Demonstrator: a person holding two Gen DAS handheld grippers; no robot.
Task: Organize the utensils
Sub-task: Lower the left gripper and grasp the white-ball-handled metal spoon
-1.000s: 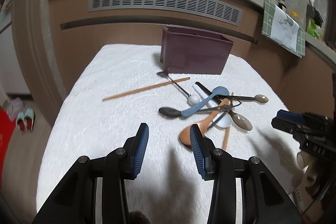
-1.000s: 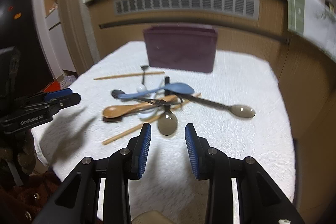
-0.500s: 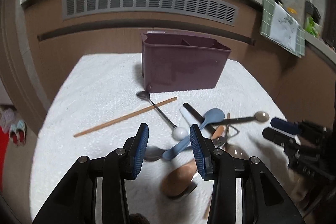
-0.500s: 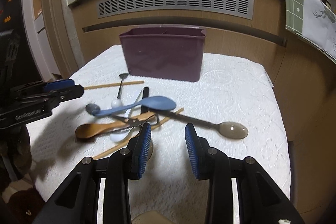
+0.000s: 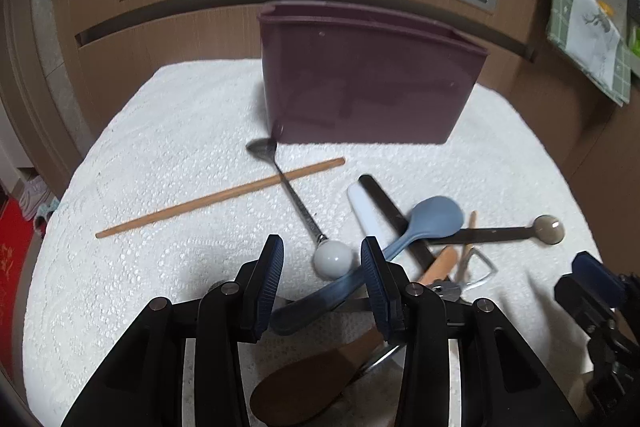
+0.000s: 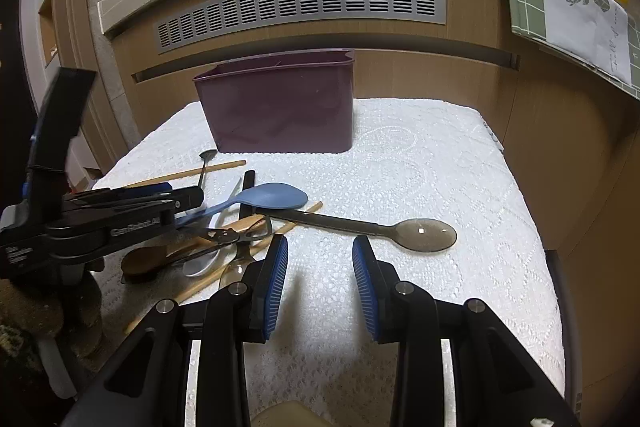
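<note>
A purple utensil bin (image 5: 368, 83) stands at the back of the white cloth; it also shows in the right wrist view (image 6: 280, 111). A heap of utensils lies in front: a blue spoon (image 5: 432, 223), a metal spoon with a white ball end (image 5: 332, 259), a wooden chopstick (image 5: 220, 197), a wooden spoon (image 5: 316, 375), a smoky clear spoon (image 6: 424, 235). My left gripper (image 5: 322, 267) is open just above the blue spoon's handle and the white ball. My right gripper (image 6: 320, 263) is open and empty over bare cloth, right of the heap.
The white cloth (image 6: 420, 167) covers a small table set against a brown cabinet with a grey vent grille (image 6: 300, 11). A green checked towel (image 6: 568, 15) hangs at the upper right. The table's edges drop off on the left and right.
My left gripper has moved forward and down over the heap, now straddling the blue spoon's handle. My right gripper has moved a little forward. Both stay open.
</note>
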